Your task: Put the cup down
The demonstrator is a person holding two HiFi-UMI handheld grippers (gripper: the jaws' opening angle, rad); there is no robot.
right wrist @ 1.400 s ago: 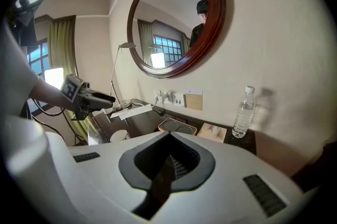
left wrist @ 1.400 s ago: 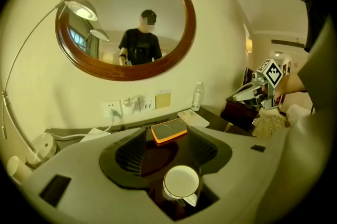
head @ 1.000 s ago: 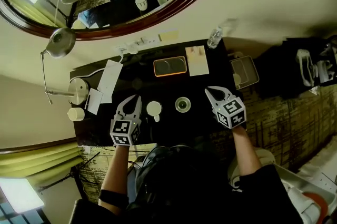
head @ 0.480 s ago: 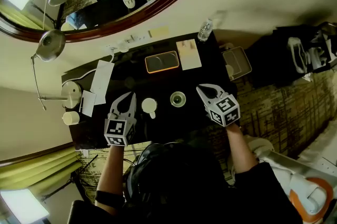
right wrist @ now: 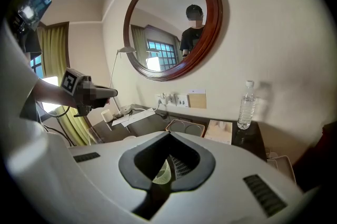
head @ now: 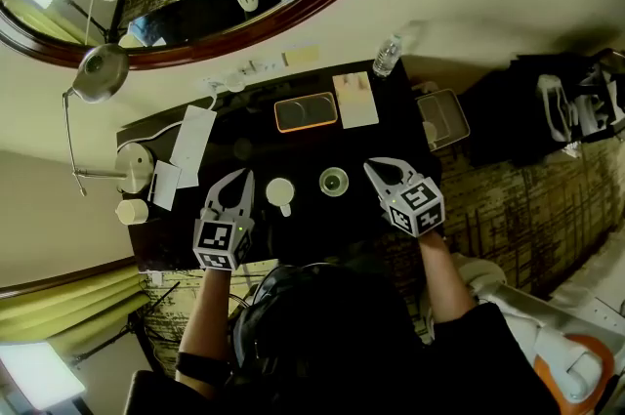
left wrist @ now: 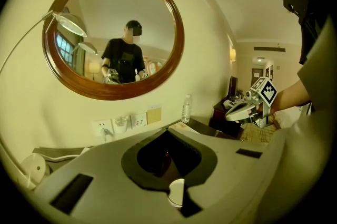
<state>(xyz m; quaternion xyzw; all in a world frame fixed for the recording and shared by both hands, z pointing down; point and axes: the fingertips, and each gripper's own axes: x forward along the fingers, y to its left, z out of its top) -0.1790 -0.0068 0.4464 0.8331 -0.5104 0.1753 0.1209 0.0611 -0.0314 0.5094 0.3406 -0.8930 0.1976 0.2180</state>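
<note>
A white cup [head: 280, 193] stands upright on the black table [head: 303, 218], and a pale green cup [head: 334, 181] stands just right of it. My left gripper [head: 242, 177] is left of the white cup, apart from it, shut and holding nothing. My right gripper [head: 375, 169] is right of the green cup, also shut and holding nothing. In the left gripper view the white cup's rim [left wrist: 177, 191] shows through the slot below the closed left gripper [left wrist: 167, 131]. In the right gripper view the green cup [right wrist: 163, 173] shows behind the closed right gripper [right wrist: 169, 134].
An orange-rimmed tray [head: 306, 111], a paper pad [head: 355, 99] and a water bottle [head: 387, 57] line the table's far side. White papers [head: 191, 145], a lamp base [head: 136, 166] and a small pale cup [head: 131, 211] sit at the left. A low stand [head: 444, 120] is at the right.
My right gripper has drifted a little nearer to the green cup. The left gripper stays beside the white cup. Both cups stand where they were.
</note>
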